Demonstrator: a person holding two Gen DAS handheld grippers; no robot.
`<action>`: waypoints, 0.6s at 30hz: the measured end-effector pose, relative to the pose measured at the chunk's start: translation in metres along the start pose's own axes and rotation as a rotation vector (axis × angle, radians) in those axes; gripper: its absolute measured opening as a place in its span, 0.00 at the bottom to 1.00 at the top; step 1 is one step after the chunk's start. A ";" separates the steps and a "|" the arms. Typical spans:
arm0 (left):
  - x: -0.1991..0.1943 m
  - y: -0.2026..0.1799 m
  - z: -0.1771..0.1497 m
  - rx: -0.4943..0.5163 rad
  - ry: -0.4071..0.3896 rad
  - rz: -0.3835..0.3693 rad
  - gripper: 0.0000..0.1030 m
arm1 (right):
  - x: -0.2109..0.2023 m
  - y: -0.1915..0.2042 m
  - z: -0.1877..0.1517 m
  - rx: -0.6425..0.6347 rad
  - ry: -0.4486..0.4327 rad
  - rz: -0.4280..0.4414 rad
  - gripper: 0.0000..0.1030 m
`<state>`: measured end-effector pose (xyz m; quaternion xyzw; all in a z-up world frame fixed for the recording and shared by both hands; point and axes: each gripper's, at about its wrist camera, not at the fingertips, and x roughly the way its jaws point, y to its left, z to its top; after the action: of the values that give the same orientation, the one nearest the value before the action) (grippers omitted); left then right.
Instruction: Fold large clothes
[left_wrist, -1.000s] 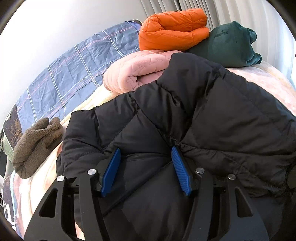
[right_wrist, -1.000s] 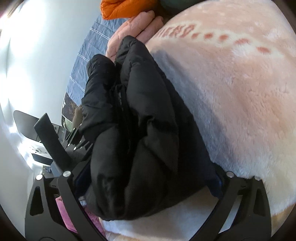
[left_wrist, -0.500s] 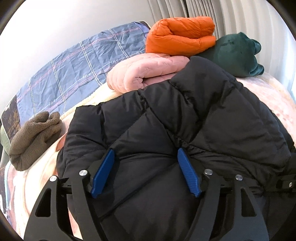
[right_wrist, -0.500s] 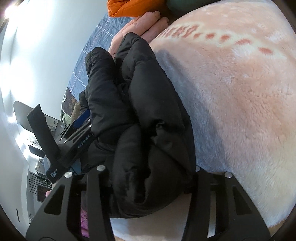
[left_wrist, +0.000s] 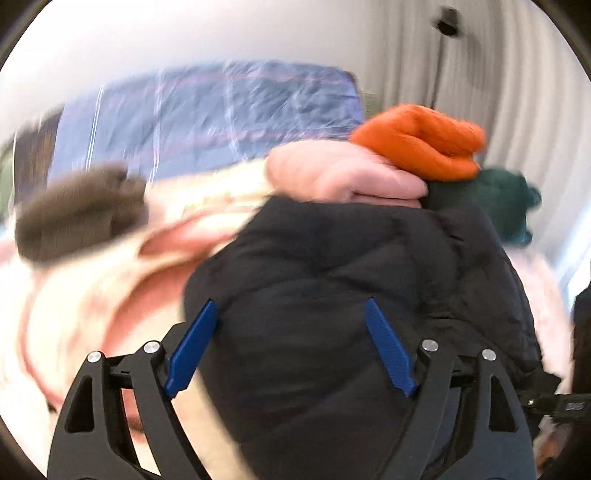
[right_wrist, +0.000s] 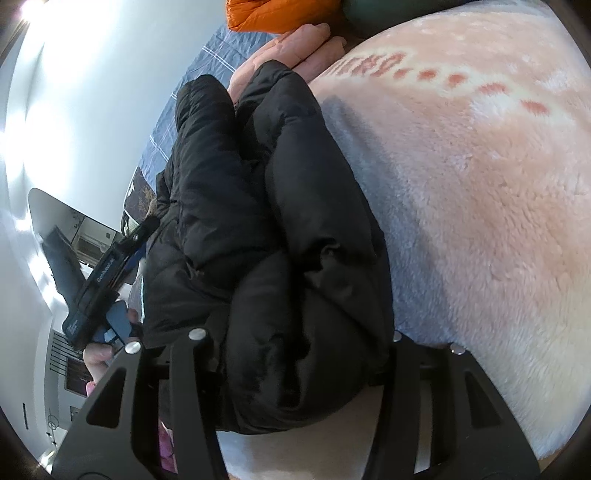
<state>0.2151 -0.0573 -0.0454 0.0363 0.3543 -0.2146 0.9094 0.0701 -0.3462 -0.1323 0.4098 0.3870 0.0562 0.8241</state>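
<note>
Black puffer jacket (right_wrist: 280, 236) lies bundled and partly folded on the bed, on a fluffy pink blanket (right_wrist: 480, 206) with red lettering.

Right claw (right_wrist: 295, 369): closed around the near end of the jacket, thick folds bulging out between its two arms; pads hidden under the fabric.

Left claw (left_wrist: 291, 343): jaws have just been opening and stand wide. Blue pads (left_wrist: 192, 347) sit apart from the cloth on the left side; the jacket's bulk lies between them but is not pinched. This view is motion-blurred. From the right wrist view the left tool shows at the jacket's far side, with a hand (right_wrist: 99, 354) on its grip.

Beyond the jacket: a rolled pink garment (left_wrist: 343, 173) just behind it, touching its far edge. An orange puffer roll (left_wrist: 424, 144) rests on top of the pink one, with a dark green garment (left_wrist: 506, 206) beside it to the right. A brown knit item (left_wrist: 77, 210) lies well apart to the left.

Farthest: blue plaid bedding (left_wrist: 207, 114) against a white wall, pale curtains (left_wrist: 517, 92) at right.
</note>
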 end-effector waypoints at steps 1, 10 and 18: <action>0.003 0.012 -0.002 -0.029 0.018 0.006 0.83 | 0.001 0.001 -0.001 -0.005 -0.001 -0.002 0.50; 0.054 0.059 -0.011 -0.287 0.184 -0.256 0.99 | 0.004 0.010 -0.008 -0.044 -0.015 -0.019 0.53; 0.071 0.053 -0.022 -0.310 0.177 -0.384 0.80 | 0.008 0.014 -0.007 -0.052 -0.013 -0.027 0.53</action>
<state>0.2698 -0.0306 -0.1131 -0.1527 0.4617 -0.3226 0.8121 0.0736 -0.3296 -0.1296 0.3833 0.3857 0.0527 0.8376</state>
